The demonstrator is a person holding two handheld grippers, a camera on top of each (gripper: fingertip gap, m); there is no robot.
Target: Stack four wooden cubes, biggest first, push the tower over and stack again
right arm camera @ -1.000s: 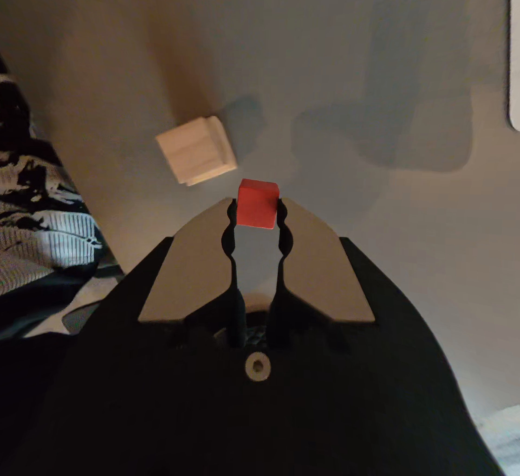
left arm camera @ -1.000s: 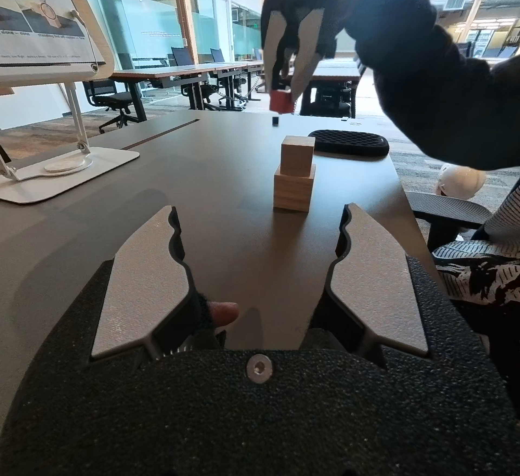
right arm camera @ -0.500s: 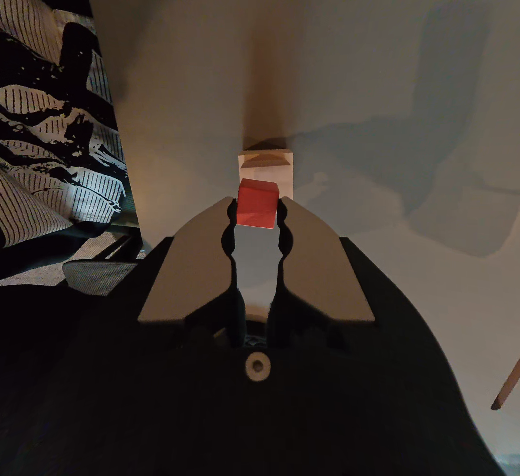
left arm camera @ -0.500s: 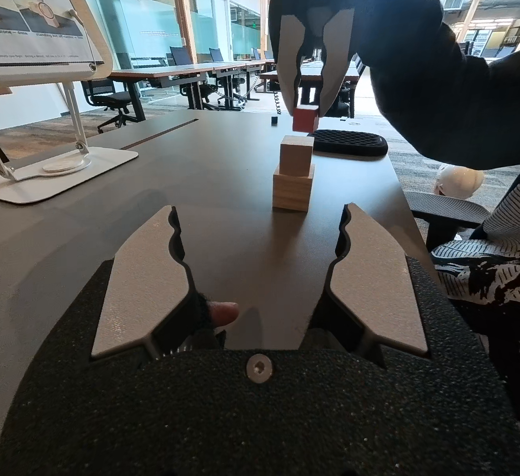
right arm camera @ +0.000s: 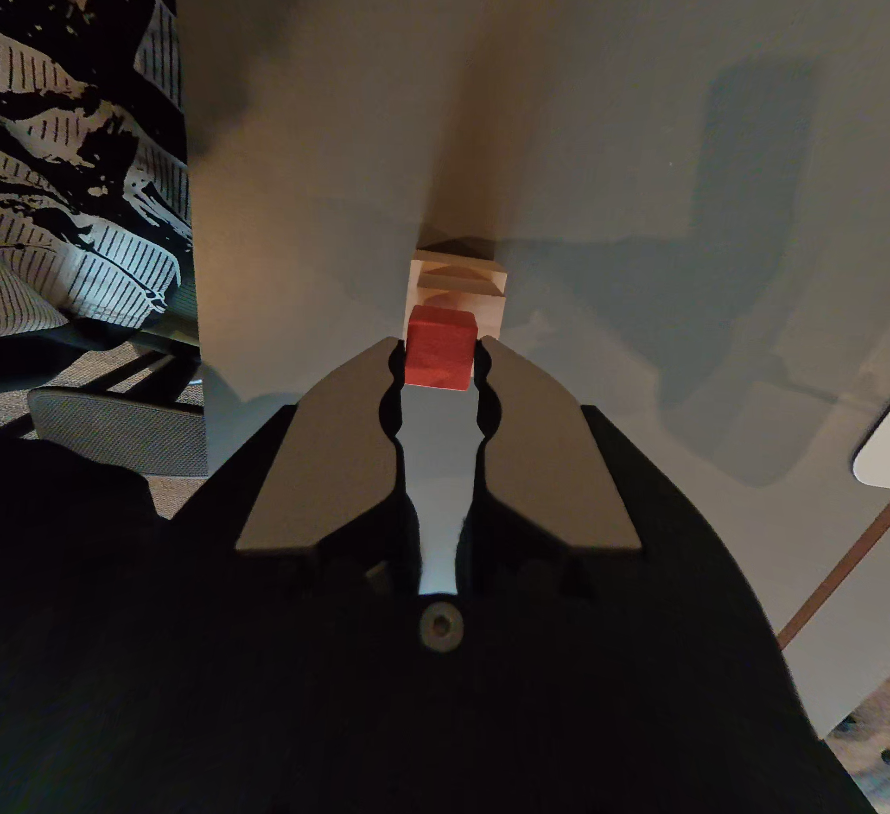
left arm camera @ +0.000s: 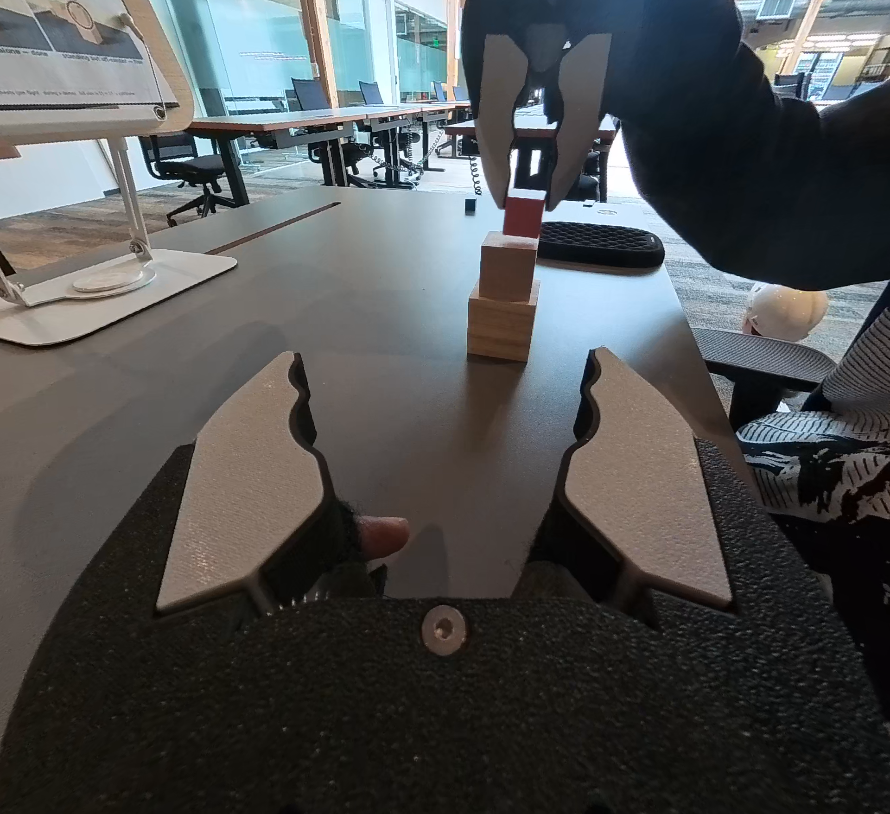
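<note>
A large plain wooden cube [left arm camera: 501, 329] stands on the dark table [left arm camera: 337, 309] with a smaller plain wooden cube [left arm camera: 508, 267] on top of it. My right gripper [left arm camera: 525, 203] points down from above and is shut on a red cube [left arm camera: 523, 216], which sits on or just above the second cube, towards its right side. In the right wrist view the red cube [right arm camera: 439, 348] is between the fingertips of the right gripper [right arm camera: 439, 350], over the two-cube stack [right arm camera: 486, 280]. My left gripper [left arm camera: 443, 376] is open and empty, low over the table, short of the stack. A tiny black cube [left arm camera: 470, 206] lies far back.
A white stand [left arm camera: 111, 275] holding a printed sheet is at the left. A black mesh pad [left arm camera: 602, 245] lies behind the stack. The table's right edge [left arm camera: 693, 348] borders an office chair [left arm camera: 765, 357] and a person's patterned clothing [left arm camera: 818, 453].
My right gripper has carried the red cube right and down, from behind and above the stack to the top of the second cube. My left gripper has not moved.
</note>
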